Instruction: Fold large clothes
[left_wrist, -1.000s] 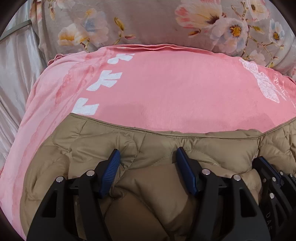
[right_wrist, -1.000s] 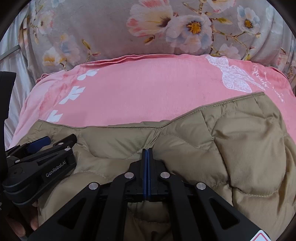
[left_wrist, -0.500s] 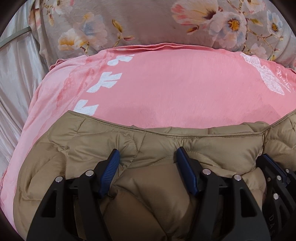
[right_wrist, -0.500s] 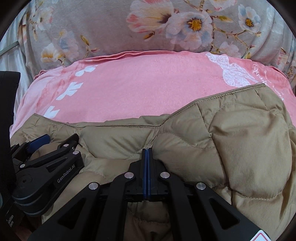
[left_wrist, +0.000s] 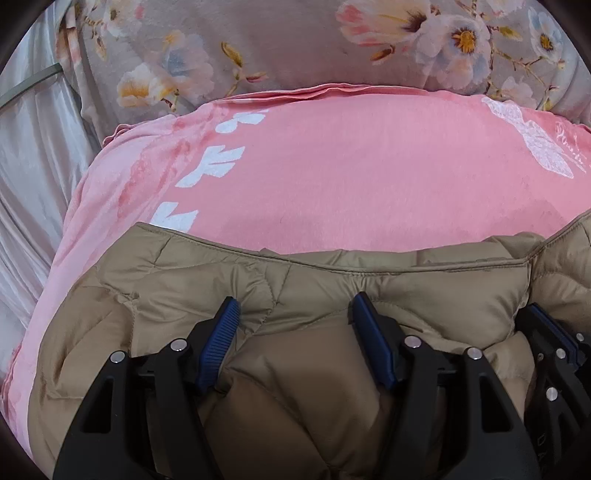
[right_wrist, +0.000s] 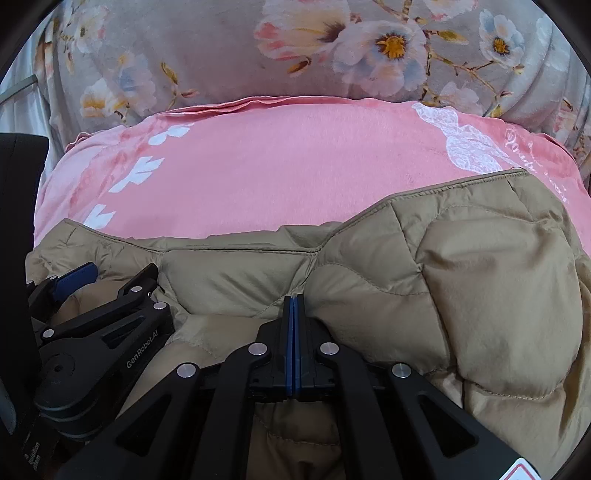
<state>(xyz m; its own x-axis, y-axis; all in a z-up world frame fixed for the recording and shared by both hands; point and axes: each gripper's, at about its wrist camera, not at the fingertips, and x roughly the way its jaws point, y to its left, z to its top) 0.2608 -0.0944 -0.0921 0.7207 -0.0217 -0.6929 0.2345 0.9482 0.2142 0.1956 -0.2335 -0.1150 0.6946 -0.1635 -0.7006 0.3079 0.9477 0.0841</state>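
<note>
Tan quilted jacket (left_wrist: 332, 280) lay bunched on pink blanket (left_wrist: 351, 177). Left hand-held gripper (left_wrist: 295, 317) clamped around a puffy fold; right hand-held gripper (right_wrist: 294, 314) clenched, pads together against fabric.

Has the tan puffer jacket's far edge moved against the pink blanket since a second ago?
Yes. In the right wrist view the tan puffer jacket has crept up the pink blanket, its corner now overlapping the white butterfly print.
</note>
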